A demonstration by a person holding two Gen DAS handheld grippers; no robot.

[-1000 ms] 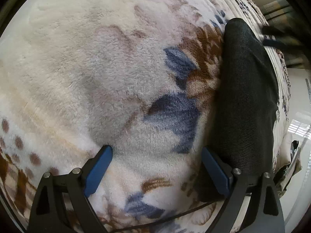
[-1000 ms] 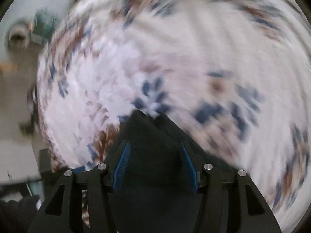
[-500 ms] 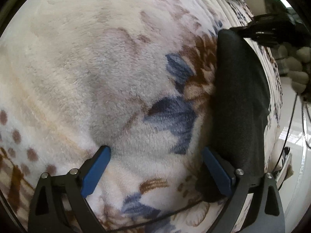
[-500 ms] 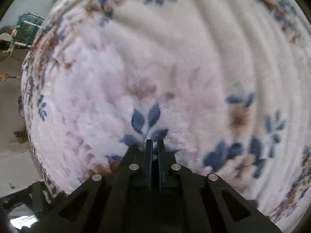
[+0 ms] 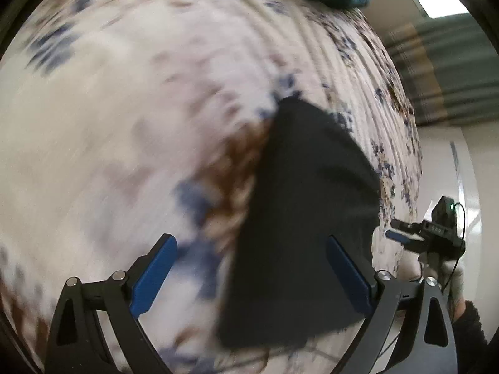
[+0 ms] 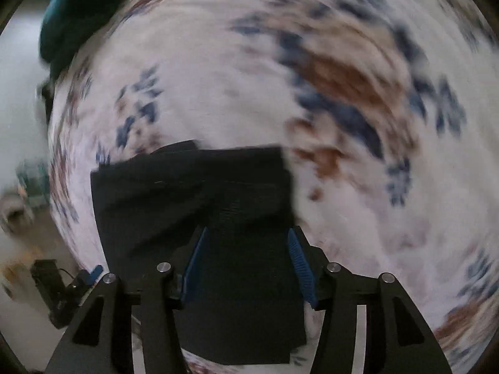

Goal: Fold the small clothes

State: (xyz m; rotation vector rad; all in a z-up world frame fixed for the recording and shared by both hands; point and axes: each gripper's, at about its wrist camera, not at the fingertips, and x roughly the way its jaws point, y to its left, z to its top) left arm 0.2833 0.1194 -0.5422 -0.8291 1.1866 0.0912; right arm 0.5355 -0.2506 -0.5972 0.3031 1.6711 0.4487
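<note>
A black cloth [image 5: 305, 218] lies flat on a fleecy blanket [image 5: 124, 124] printed with blue and brown flowers on a cream ground. In the left wrist view the left gripper [image 5: 252, 268] hangs over the blanket with its blue-padded fingers [image 5: 154, 272] spread wide and holding nothing; the cloth lies under the right-hand half of the gap, its near edge running down past the right finger, while the left finger stands over bare blanket. In the right wrist view the right gripper [image 6: 246, 265] has its fingers [image 6: 297, 265] partly apart, with the cloth [image 6: 193, 193] seen between and beyond them. The cloth there looks folded, a ribbed upper layer lying over a wider lower one that reaches out to the left; whether the pads touch the fabric cannot be told. The right gripper [image 5: 402, 235] also shows at the right edge of the left view, off the side of the blanket, held by a gloved hand [image 5: 449, 268]. The left gripper [image 6: 90, 275] appears small at the lower left of the right view. A dark teal garment [image 6: 71, 15] lies at the far edge of the blanket. Both views are smeared by motion blur.
</note>
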